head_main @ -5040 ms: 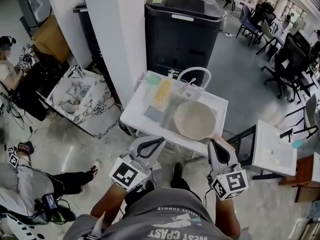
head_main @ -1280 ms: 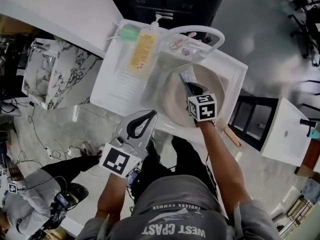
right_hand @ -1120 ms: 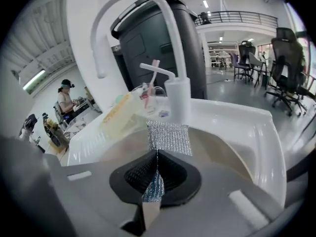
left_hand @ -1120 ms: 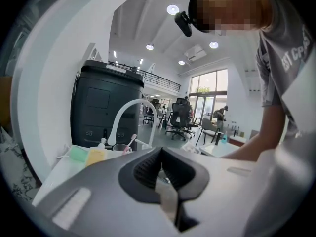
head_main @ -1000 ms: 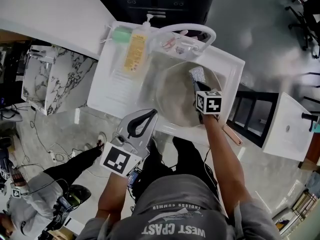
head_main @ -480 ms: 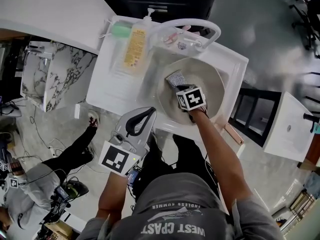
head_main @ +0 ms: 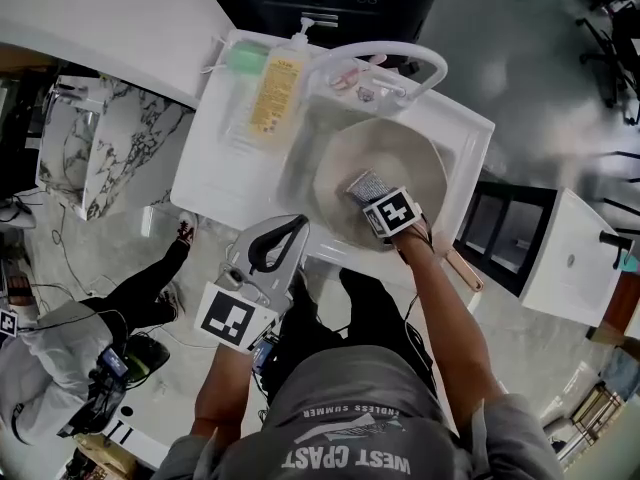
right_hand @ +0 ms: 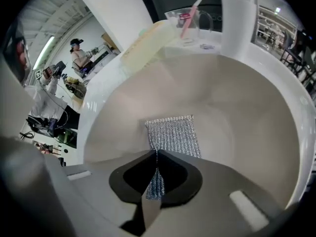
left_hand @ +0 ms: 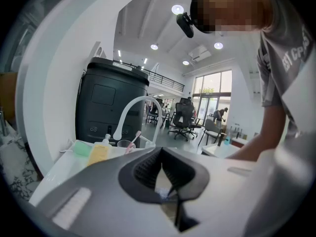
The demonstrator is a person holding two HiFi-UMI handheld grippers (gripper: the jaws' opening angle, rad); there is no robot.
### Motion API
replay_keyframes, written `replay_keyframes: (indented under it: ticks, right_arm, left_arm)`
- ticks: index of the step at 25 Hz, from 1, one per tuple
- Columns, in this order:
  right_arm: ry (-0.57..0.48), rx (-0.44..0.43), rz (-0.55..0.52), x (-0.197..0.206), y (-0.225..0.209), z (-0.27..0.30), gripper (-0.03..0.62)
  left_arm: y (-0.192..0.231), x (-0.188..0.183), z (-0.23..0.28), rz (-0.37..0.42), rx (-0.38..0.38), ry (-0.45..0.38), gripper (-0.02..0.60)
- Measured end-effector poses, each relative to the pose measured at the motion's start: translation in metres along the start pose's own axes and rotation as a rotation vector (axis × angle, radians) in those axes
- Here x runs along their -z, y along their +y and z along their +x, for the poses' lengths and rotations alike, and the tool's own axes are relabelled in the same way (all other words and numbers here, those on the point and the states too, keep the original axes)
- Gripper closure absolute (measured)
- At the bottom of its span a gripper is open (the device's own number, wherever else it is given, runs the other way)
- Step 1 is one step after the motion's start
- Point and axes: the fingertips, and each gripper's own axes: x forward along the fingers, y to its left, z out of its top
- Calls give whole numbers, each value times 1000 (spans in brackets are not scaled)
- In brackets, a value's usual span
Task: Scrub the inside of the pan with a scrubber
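A beige pan point(head_main: 405, 153) sits in the white sink point(head_main: 225, 173), its wooden handle point(head_main: 463, 269) pointing toward me. My right gripper point(head_main: 373, 197) reaches into the pan near its front wall, pinching a silver mesh scrubber point(head_main: 366, 185). In the right gripper view the scrubber point(right_hand: 173, 134) lies flat on the pan's inner wall point(right_hand: 237, 107), one edge caught between the jaws of the right gripper point(right_hand: 156, 154), which are easing open slightly. My left gripper point(head_main: 298, 224) hovers in front of the sink, shut with nothing in it; in its own view the left gripper point(left_hand: 162, 150) has its jaw tips together.
A yellow soap bottle point(head_main: 275, 88) and a green sponge point(head_main: 245, 60) lie on the sink's left ledge. The white faucet point(head_main: 385, 52) arches over the back, beside a cup with a toothbrush point(head_main: 352, 76). A person point(head_main: 60, 363) sits on the floor at left.
The right gripper has slid the scrubber from the pan's far left side back toward the near wall. The left gripper has barely moved.
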Motion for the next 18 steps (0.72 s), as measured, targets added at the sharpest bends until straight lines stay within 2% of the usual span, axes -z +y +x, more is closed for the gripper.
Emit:
replay_keyframes:
  ticks: [5,9,14,18]
  right_arm:
    - [-72,120,155,-4,-68,-24,574]
    - [-140,150,184,-31,-92,-29,574]
    - [-166,85,141,-71,-73,-7,577]
    - [-119,21,40,-80,-31,13,577]
  left_arm:
    - [0,0,2,-3,1,1,580]
    - [-2,3,4,-3,1,9,580]
    - [-4,8,6,-3,0,19,580]
    - [-4,8,7,-3,-2,18,580]
